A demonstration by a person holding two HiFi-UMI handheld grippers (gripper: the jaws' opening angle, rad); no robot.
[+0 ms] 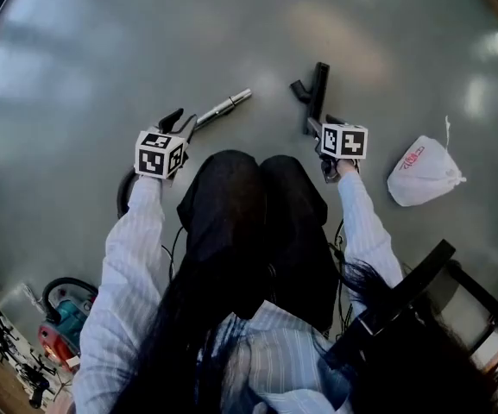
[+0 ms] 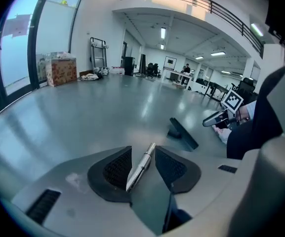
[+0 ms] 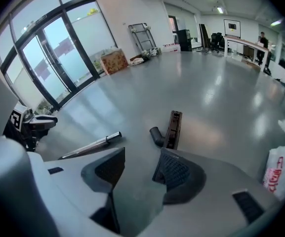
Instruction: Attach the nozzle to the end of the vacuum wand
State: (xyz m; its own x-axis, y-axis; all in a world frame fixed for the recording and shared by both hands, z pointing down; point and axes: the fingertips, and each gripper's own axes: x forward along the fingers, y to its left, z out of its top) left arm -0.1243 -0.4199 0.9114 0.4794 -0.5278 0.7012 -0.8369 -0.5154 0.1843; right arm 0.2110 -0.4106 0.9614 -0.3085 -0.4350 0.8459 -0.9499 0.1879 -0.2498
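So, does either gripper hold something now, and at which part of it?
Nothing is held. The vacuum wand lies unpressed between the open jaws of the left gripper. The right gripper is open and empty; the nozzle lies ahead.

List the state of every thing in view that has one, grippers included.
vacuum wand: lying on the floor, no nozzle attached.
nozzle: lying on the floor, apart from the vacuum wand.
left gripper: open, vacuum wand between its jaws, ungripped.
right gripper: open, empty.
white bag: lying on the floor.
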